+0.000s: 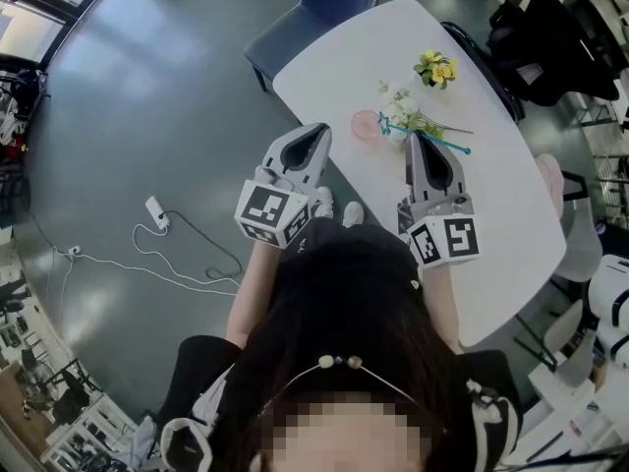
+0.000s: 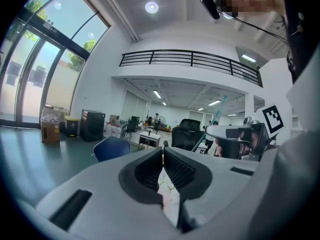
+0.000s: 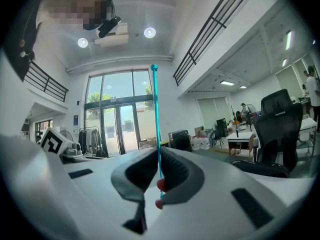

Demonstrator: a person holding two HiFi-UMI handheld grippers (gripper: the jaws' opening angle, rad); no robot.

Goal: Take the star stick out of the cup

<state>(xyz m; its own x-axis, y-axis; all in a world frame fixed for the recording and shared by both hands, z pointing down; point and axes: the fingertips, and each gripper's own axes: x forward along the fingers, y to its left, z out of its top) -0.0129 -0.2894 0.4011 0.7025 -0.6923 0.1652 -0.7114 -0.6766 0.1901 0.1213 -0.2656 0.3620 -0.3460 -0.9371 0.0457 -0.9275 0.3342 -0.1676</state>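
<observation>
One white surface [image 1: 511,214], smooth and round-cornered, carries everything. Both tongs are pale moulded shells with dark ribbed pads.

The left tongs [image 2: 163,153] are clenched tip to tip on nothing and hang off the surface's near long edge. The right tongs [image 3: 159,156] are clamped on the stick [image 3: 156,114], which runs straight up between the pads.

Two bunches of flowers lie on the surface. The white sprig [image 1: 398,99] is just beyond the cup, and the yellow one [image 1: 435,68] is closer to the far edge.

The cup [image 1: 366,126] is a small round pink tumbler, translucent and probably light plastic. It stands close to the near long edge.

The stick is a thin, stiff teal rod with a small ball at one end. In the head view its other end carries a small teal shape, likely the star, right at the cup's rim on the side facing the right tongs. I cannot tell whether that end is inside the rim or already clear of it.

The step in hand looks like the withdrawal itself, since the grip is made and the stick is slanted away from the cup. The next move calls for drawing the right tongs up along the rod's own line until the star clears the rim. A sideways pull could catch the star and tip so light a cup, and the slim, smooth rod could swivel between the pads.
</observation>
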